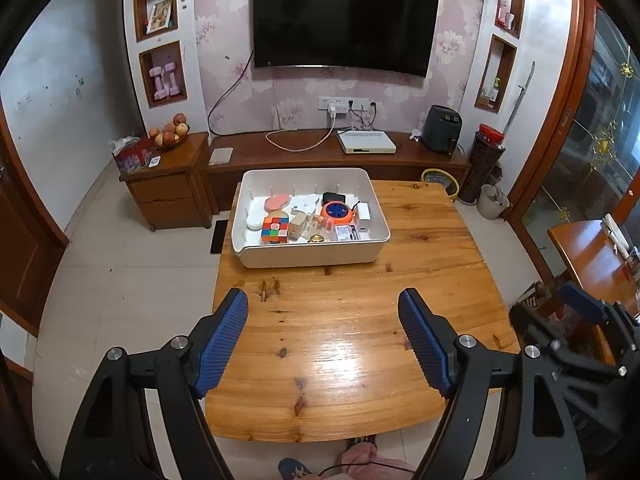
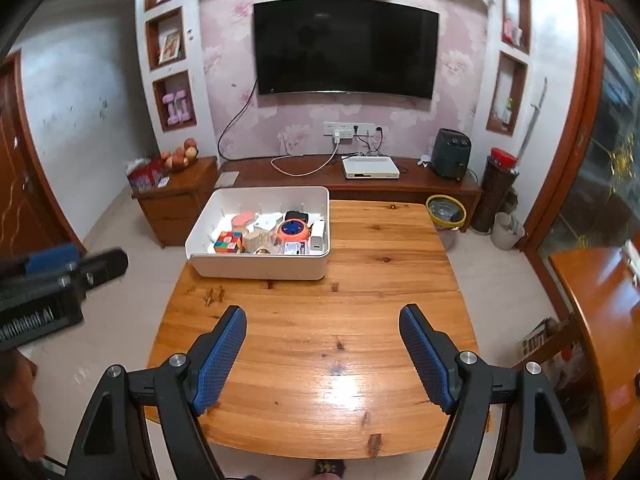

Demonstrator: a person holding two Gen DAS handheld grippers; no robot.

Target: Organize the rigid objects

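Note:
A white bin (image 1: 308,254) (image 2: 256,270) stands at the far left of the wooden table (image 1: 360,340) (image 2: 320,340). Inside it lie several small things: a colour cube (image 1: 275,230) (image 2: 229,241), an orange and blue round gadget (image 1: 338,212) (image 2: 293,230), a pink piece (image 1: 277,201), white boxes. My left gripper (image 1: 323,308) hangs open over the near half of the table, nothing between its blue pads. My right gripper (image 2: 323,324) is likewise open and empty, well short of the bin. Each gripper shows at the edge of the other's view.
A low TV bench (image 1: 320,152) with a white set-top box (image 1: 366,142) runs behind the table, under a wall TV (image 1: 344,20). A yellow-rimmed waste bin (image 2: 446,210) and a tall dark canister (image 2: 496,188) stand at the far right. A second wooden table (image 2: 600,300) lies right.

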